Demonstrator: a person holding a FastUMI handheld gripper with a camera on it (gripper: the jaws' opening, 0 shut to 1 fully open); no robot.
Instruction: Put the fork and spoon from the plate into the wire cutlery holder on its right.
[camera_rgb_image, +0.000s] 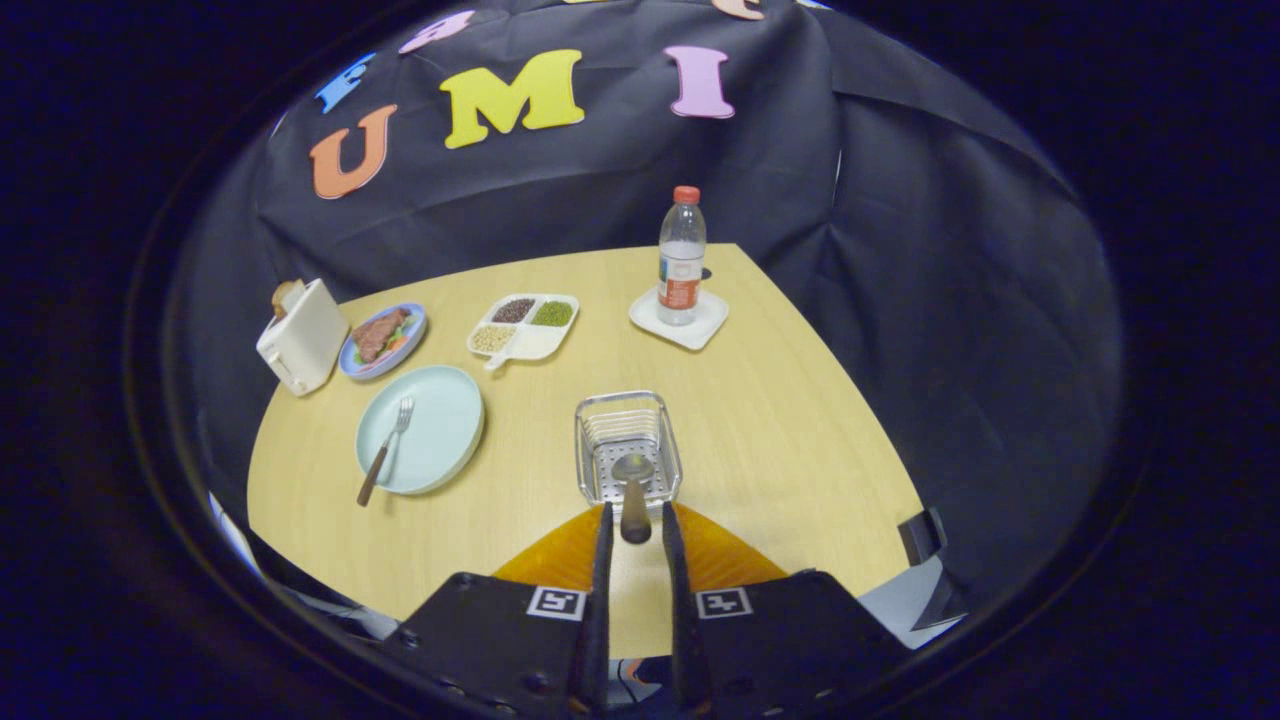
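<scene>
a pale wooden table (780, 420) stands before draped black cloth walls (900, 200).

Fork (385, 448) on plate (440, 420), left of holder (627, 445)

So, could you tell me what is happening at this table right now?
A person's hand-held gripper is shut on the spoon, holding it by the handle with the bowl over the wire cutlery holder. The spoon looks to be on its way in, though whether it touches the basket cannot be told. The fork lies on the pale blue plate to the holder's left, its handle hanging over the rim, so that piece is not yet done.
</scene>
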